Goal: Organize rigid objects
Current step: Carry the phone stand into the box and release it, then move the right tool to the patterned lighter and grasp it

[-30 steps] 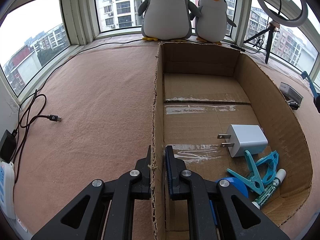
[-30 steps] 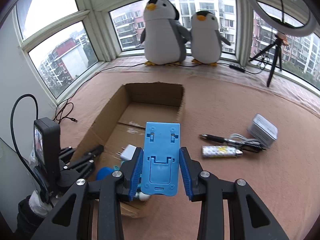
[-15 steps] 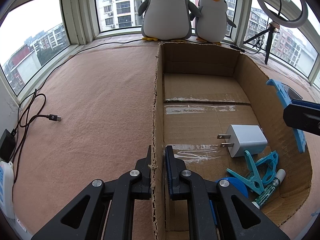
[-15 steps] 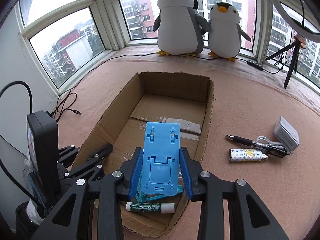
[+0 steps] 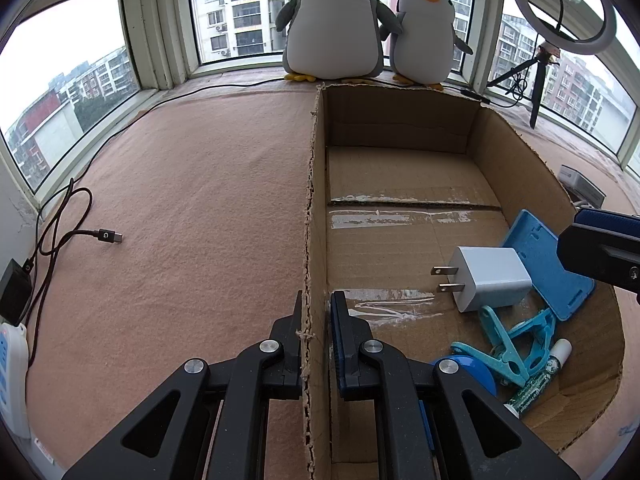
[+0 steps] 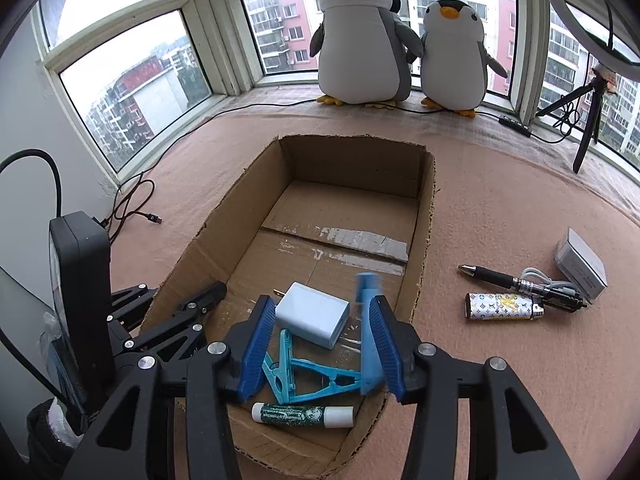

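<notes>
The open brown cardboard box (image 6: 352, 216) is steadied by the left gripper (image 5: 316, 320), clamped on its side wall. The right gripper (image 6: 320, 344) is opening; the flat blue plastic phone stand (image 5: 546, 264), blurred, appears released inside, leaning near the white wall charger (image 6: 312, 314). Left outside are a black pen (image 6: 500, 278), patterned lighter (image 6: 504, 306) and grey box (image 6: 580, 266).

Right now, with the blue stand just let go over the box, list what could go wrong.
1. The flat blue plastic phone stand is dropping from the opening right gripper; it leans on the white plug-in charger and may settle crookedly.
2. The left gripper clamps the brown cardboard box's torn wall; a tug could rip it.
3. The black pen and patterned lighter lie outside the box.
</notes>
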Action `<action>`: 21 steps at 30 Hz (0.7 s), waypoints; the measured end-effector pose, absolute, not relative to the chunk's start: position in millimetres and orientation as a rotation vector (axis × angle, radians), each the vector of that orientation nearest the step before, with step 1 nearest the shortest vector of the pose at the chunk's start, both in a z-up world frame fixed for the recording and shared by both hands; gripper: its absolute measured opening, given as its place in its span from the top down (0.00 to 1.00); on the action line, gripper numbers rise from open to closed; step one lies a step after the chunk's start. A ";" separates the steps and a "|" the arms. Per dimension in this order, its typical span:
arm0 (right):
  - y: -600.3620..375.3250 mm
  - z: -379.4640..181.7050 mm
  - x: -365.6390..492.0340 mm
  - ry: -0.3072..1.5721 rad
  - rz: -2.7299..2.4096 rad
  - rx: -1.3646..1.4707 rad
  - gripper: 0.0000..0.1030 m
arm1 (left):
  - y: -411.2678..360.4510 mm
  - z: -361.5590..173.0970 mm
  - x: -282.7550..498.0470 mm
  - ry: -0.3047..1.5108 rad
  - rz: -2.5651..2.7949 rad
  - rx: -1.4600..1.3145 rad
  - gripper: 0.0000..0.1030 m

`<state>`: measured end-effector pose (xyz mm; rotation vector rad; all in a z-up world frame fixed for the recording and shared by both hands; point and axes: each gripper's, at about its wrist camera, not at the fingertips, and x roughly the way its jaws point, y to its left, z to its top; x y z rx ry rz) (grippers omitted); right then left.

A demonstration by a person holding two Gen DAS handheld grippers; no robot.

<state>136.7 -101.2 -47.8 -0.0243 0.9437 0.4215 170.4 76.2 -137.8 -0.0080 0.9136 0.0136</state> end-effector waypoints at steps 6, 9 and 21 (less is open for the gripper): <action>-107.1 -44.9 135.1 0.942 0.427 -0.002 0.56 | 76.6 -138.0 170.4 0.913 0.014 -0.008 0.91; -114.8 -42.5 133.6 0.939 0.434 0.021 0.56 | 76.6 -138.0 170.4 0.913 0.014 -0.008 0.91; -194.7 -35.9 132.8 0.923 0.357 0.136 0.55 | 76.8 -138.3 170.5 0.914 0.016 -0.006 0.90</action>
